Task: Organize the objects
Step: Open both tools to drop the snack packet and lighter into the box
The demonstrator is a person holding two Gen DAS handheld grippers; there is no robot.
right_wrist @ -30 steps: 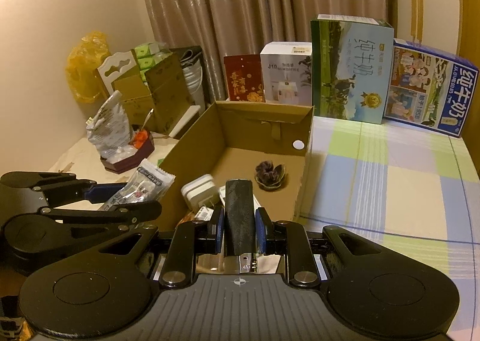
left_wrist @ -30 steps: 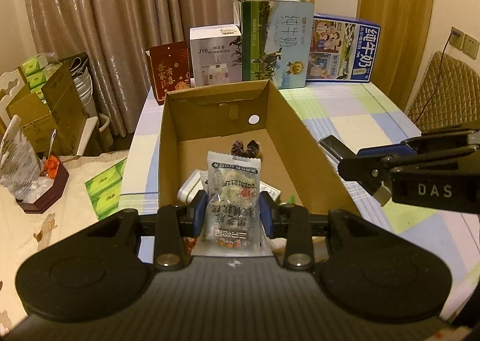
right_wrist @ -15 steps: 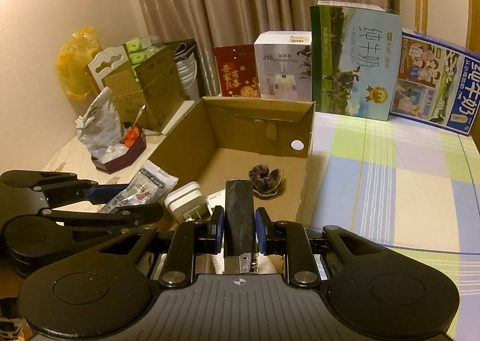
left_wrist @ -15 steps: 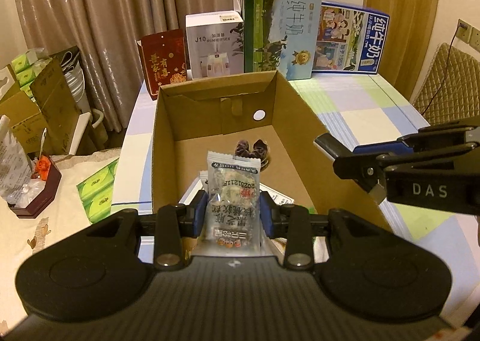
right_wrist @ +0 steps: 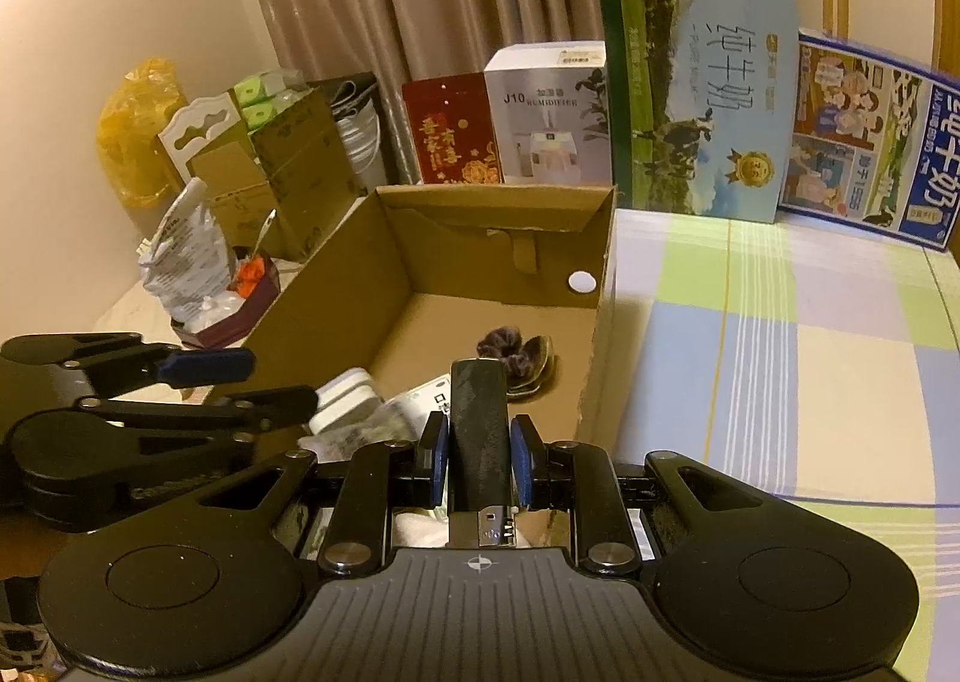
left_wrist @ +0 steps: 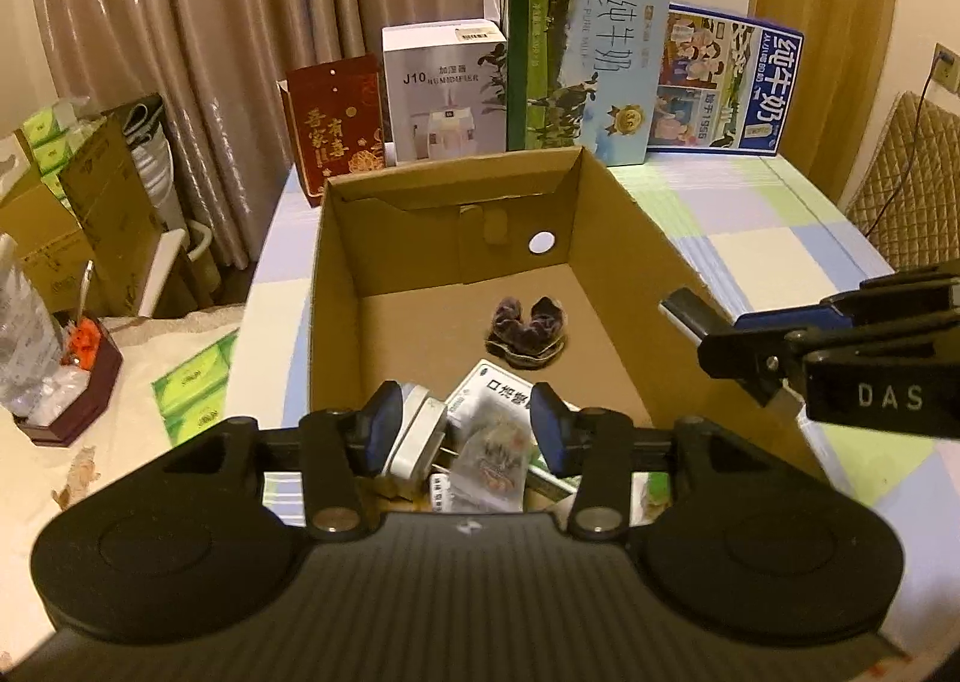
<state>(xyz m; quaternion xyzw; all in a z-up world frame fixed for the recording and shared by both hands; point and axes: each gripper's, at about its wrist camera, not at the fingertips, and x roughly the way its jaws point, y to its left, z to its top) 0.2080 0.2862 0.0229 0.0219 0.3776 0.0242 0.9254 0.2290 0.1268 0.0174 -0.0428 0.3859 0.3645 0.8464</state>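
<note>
My left gripper [left_wrist: 467, 427] hangs over the near end of the cardboard box [left_wrist: 336, 286], and its jaws are spread wide with nothing between them. Below them, inside the box, the snack packet [left_wrist: 489, 463] lies blurred on top of a white charger [left_wrist: 414, 436] and a white medicine pack [left_wrist: 492, 388]. Farther in, a dark scrunchie [left_wrist: 528, 325] rests on the box floor. My right gripper [right_wrist: 480, 463] is just beside the right wall of the box, and its jaws pinch a dark flat bar [right_wrist: 477, 430] that stands upright between them, with a metal end at the bottom. The box sits on the table [right_wrist: 780, 322] with a checked cloth. Behind it stand a red gift box [left_wrist: 336, 124], a humidifier box [left_wrist: 444, 88] and two milk cartons [left_wrist: 585, 58].
</note>
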